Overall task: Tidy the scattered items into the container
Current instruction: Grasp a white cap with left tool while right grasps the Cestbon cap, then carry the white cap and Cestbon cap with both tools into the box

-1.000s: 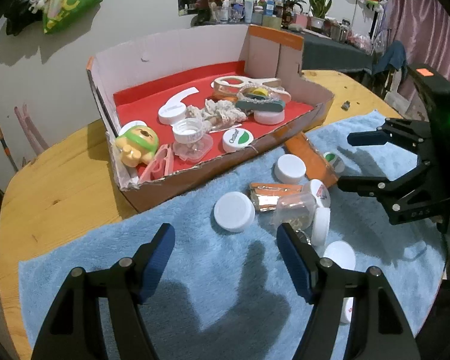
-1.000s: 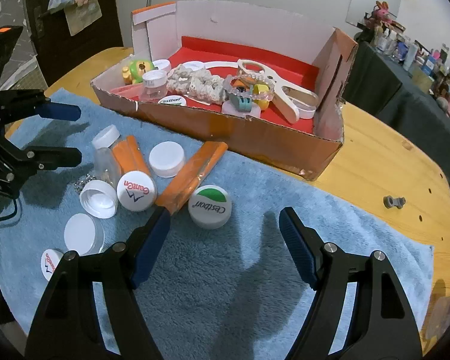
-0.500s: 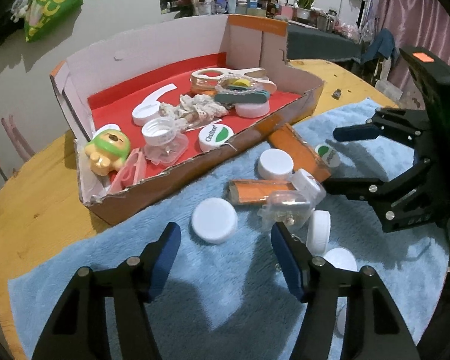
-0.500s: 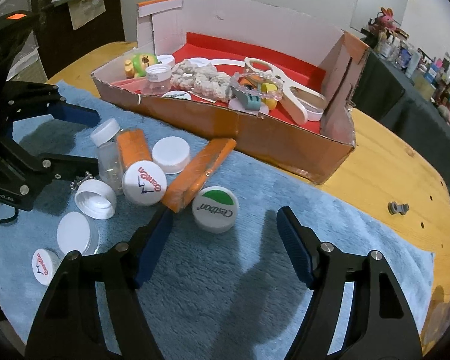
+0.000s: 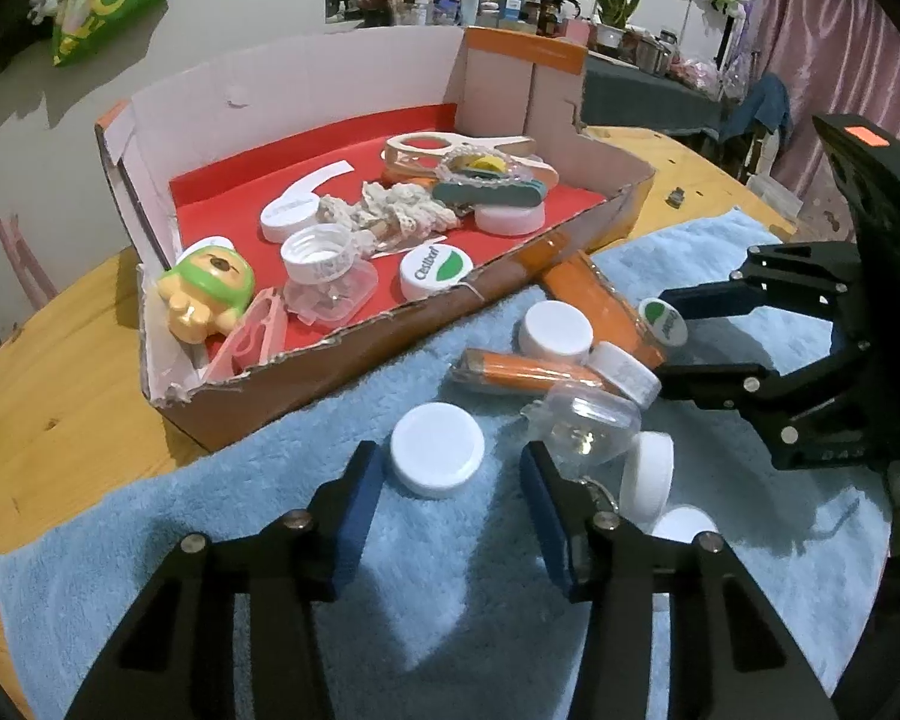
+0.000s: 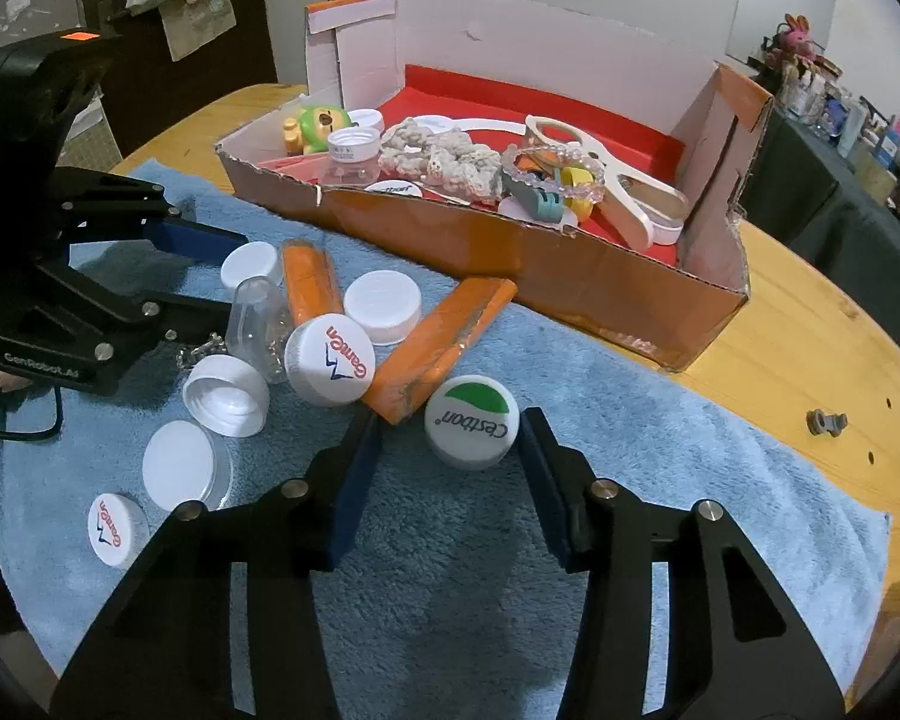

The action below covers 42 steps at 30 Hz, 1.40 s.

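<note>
While both sets of jaws have just been closing, the left gripper (image 5: 450,474) brackets a plain white cap (image 5: 437,450) and the right gripper (image 6: 450,450) a green-and-white cap (image 6: 471,421), neither visibly clamped yet, both caps lying near the cardboard box (image 6: 570,264).

We see our two handheld grippers, left gripper (image 5: 447,474) and right gripper (image 6: 450,450), built of matte black linkages with silver screws, blue finger pads (image 6: 354,480), an orange sticker (image 6: 79,36) and white "CenRobot.AI" lettering (image 6: 48,363).
</note>
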Motion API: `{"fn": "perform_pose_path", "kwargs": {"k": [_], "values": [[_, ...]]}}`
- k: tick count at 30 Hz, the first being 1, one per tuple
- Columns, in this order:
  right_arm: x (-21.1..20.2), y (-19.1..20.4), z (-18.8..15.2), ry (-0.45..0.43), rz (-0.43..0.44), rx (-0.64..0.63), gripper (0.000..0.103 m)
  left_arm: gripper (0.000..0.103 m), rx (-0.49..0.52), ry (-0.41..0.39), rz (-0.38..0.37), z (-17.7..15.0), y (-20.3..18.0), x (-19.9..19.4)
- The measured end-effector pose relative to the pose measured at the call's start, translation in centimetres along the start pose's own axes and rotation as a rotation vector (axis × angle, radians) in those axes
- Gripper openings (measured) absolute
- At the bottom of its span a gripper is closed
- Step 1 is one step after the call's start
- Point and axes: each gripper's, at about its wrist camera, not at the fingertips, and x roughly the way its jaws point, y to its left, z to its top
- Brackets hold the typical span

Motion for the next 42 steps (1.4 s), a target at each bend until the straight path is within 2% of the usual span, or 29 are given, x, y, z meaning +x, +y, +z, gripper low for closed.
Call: {"fn": "perform_pose_path", "kwargs": {"k": [5,7,10,11,30,42], "values": [[0.1,0.0,0.0,0.0,0.0,0.001,0.044,0.047,-0.01,-0.008,0.01,0.2,0.2,0.2],[0.0,0.1,0.0,-0.001,0.001,0.002,0.042,0.042,-0.014,-0.012,0.016,0.3,0.2,0.3],[0.0,0.1,0.0,0.0,-0.005,0.008,0.034,0.035,-0.014,-0.02,0.027,0.2,0.1,0.3],[0.0,0.1,0.0,0.001,-0.012,0.012,0.03,0.034,-0.018,-0.02,0.027,0.2,0.1,0.3],[-1.7,0.3,0.1,-0.02,-0.025,0.019,0.03,0.034,-0.074,-0.042,0.032,0.1,0.5,-0.8],[-2.9,-0.7,0.1,-0.035,-0.053,0.048,0.03,0.034,-0.071,-0.061,0.033,0.3,0.4,-1.7]]}}
